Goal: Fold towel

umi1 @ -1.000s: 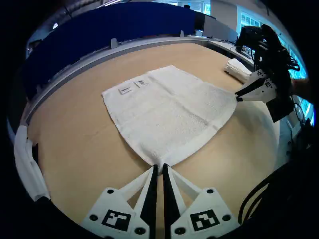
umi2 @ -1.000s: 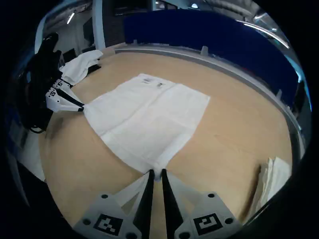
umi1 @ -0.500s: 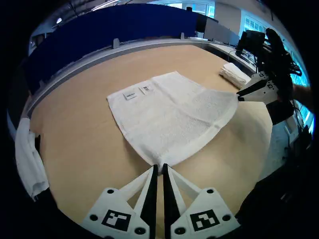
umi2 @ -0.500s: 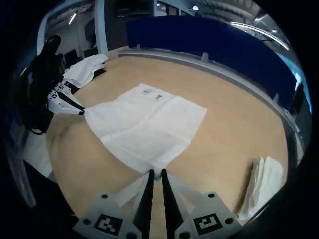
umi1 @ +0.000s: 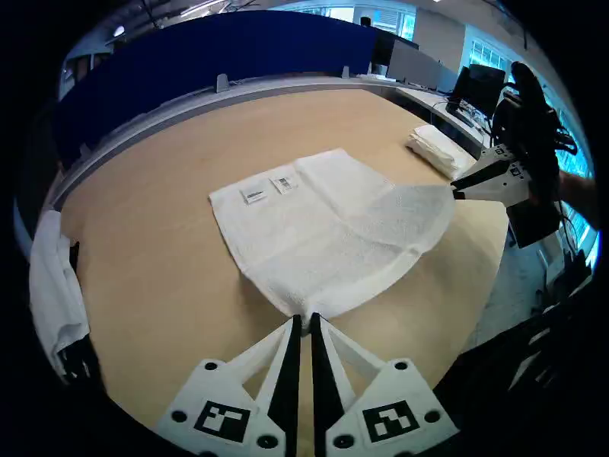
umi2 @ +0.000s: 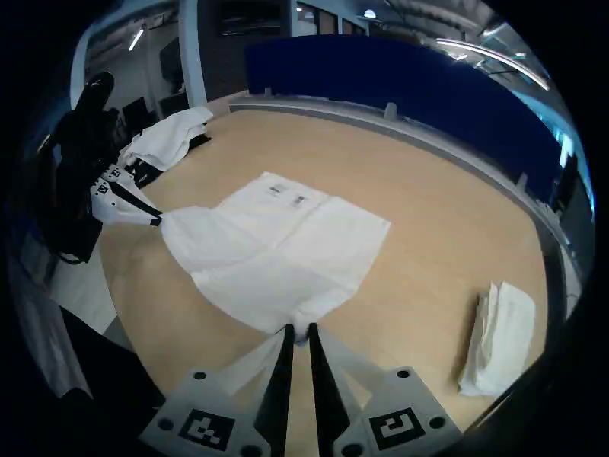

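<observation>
Left gripper (umi1: 304, 316): fingers drawn nearly together, a thin slit between them, pinching 1 corner of the towel (umi1: 327, 228) at the bottom centre of the left gripper view. Right gripper (umi2: 299, 327): same state, fingers almost closed on another corner of the same towel at the bottom centre of the right gripper view. In the left gripper view I see my right gripper at the right of the frame, its tips on the towel's right-hand corner; that corner sits raised above the surface (umi1: 152, 251) with a shadow beneath it. The towel is white, spread in the middle of the frame on the light wooden surface, its far half lying flat and its near edge pulled taut between my 2 grippers. 2 small tags (umi1: 266, 189) show near its far edge. A stack of folded towels (umi1: 438, 148) lies at the upper right of the left gripper view, apart from the towel. A loose white cloth (umi1: 53, 297) hangs at the left edge of the surface. A blue partition (umi1: 213, 46) runs along the far side.
</observation>
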Action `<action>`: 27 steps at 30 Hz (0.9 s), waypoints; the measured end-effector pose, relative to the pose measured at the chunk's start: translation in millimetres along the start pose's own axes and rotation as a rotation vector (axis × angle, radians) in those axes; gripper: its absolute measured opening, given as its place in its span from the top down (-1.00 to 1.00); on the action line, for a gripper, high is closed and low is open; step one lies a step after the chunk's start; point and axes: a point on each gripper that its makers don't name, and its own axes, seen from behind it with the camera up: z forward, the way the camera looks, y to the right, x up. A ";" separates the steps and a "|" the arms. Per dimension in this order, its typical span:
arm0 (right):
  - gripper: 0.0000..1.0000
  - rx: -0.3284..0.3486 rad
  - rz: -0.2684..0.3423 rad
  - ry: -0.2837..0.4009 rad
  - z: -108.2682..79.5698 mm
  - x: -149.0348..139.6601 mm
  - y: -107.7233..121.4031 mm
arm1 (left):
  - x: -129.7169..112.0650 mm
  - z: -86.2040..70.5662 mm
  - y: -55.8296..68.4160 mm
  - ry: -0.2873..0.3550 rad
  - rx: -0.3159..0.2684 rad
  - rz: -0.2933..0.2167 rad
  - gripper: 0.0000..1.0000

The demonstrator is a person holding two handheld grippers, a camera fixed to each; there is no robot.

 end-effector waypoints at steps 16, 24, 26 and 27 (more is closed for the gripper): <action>0.71 -0.003 -0.003 0.038 -20.0 26.1 5.5 | 25.9 -19.1 -3.5 0.037 0.009 -0.040 0.82; 0.71 -0.009 -0.015 0.033 -21.1 28.3 9.5 | 32.0 -19.2 -6.0 0.043 0.011 -0.041 0.82; 0.71 -0.012 -0.015 0.034 -20.2 30.4 11.0 | 35.4 -17.9 -7.4 0.045 0.013 -0.040 0.82; 0.71 -0.013 -0.015 0.035 -19.6 31.7 12.2 | 37.6 -17.0 -8.4 0.046 0.014 -0.040 0.82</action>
